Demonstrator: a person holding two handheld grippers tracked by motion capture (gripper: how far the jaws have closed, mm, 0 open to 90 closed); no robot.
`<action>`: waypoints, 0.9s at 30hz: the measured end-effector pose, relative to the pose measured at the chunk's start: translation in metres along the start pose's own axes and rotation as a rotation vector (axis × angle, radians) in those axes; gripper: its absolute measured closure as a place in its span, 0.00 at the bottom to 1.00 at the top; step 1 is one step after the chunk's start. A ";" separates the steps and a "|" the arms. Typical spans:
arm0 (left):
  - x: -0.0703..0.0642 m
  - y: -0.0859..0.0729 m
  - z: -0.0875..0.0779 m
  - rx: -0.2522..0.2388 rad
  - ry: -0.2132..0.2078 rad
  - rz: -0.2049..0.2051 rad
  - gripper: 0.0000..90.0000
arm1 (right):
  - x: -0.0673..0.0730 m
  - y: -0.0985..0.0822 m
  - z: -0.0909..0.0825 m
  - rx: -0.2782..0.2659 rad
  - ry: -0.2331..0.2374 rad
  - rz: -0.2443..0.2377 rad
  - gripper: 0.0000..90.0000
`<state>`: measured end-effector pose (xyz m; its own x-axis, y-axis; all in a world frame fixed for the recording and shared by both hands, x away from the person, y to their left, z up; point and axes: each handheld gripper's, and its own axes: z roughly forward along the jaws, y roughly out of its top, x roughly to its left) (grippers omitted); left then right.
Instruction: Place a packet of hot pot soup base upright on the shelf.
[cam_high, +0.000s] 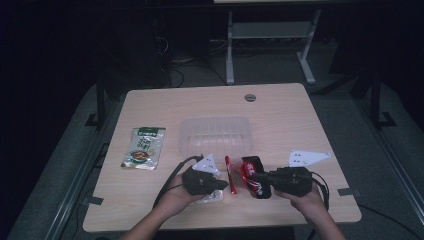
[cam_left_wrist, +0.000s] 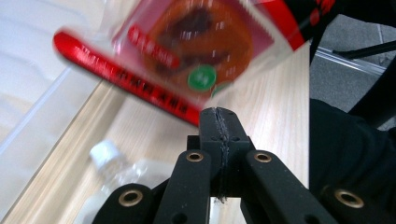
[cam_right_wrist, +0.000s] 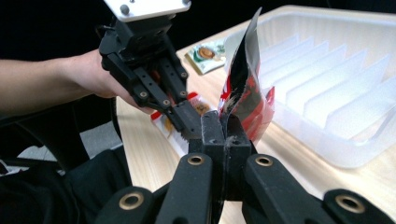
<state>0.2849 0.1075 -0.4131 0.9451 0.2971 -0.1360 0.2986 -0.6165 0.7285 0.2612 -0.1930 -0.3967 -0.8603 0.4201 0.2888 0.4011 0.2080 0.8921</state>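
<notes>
Holding a small clear snack packet (cam_left_wrist: 187, 60) by its edge, the left gripper (cam_high: 220, 184) is pinched tight on it. The right gripper (cam_high: 256, 176) is squeezed shut on a red and black bag (cam_right_wrist: 245, 100), which stands up just past its tip. A clear plastic box (cam_high: 216, 134) sits on the table (cam_high: 300, 120) beyond both grippers.

A clear ribbed plastic tray (cam_high: 216, 134) sits mid-counter (cam_high: 280, 112); a green printed food packet (cam_high: 144, 147) lies well apart, leftward.
</notes>
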 end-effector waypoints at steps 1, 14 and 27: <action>0.001 -0.001 -0.004 -0.005 0.005 -0.003 0.98 | 0.000 0.002 -0.001 -0.005 -0.002 -0.002 1.00; 0.016 -0.035 -0.055 -0.014 0.075 -0.082 0.76 | -0.001 0.022 -0.010 -0.052 -0.013 -0.027 1.00; 0.018 -0.080 -0.088 0.002 0.176 -0.124 0.46 | -0.017 0.060 -0.001 -0.068 -0.033 -0.052 1.00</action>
<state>0.2662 0.2266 -0.4143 0.8633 0.4936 -0.1053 0.4121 -0.5689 0.7117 0.2996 -0.1887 -0.3471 -0.8678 0.4399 0.2310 0.3332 0.1704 0.9273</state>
